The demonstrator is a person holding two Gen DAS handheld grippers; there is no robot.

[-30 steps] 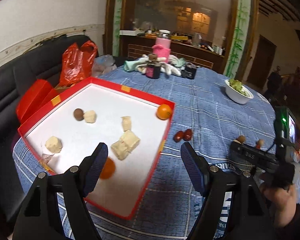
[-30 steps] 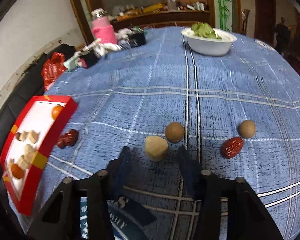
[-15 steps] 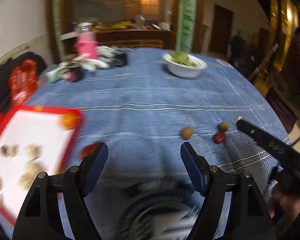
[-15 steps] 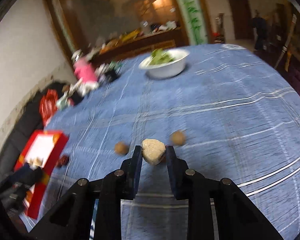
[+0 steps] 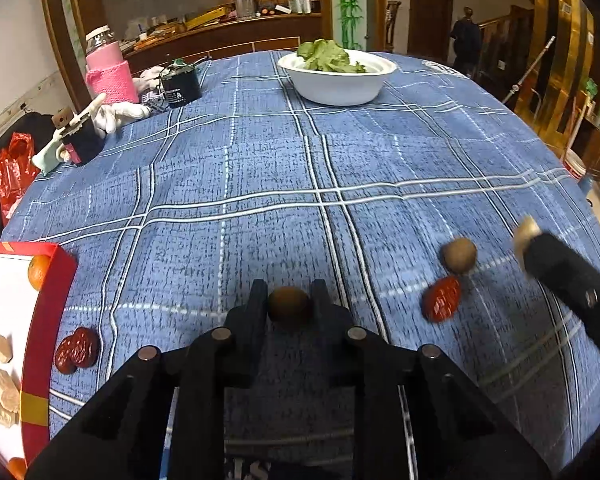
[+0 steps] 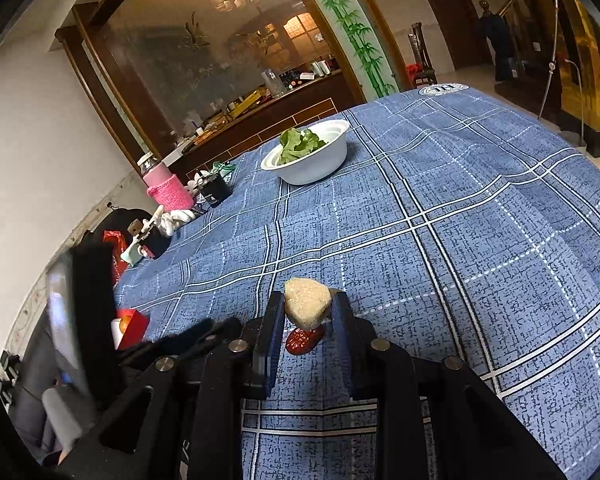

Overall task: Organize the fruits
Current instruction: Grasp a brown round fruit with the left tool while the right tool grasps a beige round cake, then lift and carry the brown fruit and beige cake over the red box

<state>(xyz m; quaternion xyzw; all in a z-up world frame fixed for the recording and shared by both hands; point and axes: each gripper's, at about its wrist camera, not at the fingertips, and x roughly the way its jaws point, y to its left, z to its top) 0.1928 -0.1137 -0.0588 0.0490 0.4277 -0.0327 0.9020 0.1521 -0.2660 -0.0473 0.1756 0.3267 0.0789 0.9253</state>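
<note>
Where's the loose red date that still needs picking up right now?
In the left wrist view the red date lies on the blue tablecloth, right of the left gripper, just below a round brown fruit.

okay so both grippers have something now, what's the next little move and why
Probably carry both pieces left to the red tray. The left gripper is shut on a brown round fruit, the right gripper on a beige chunk, and similar chunks already lie in that tray.

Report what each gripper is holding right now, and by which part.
The left gripper clamps a round brown fruit by its two sides. The right gripper pinches a tan chunk by its flanks, lifted above the tablecloth.
</note>
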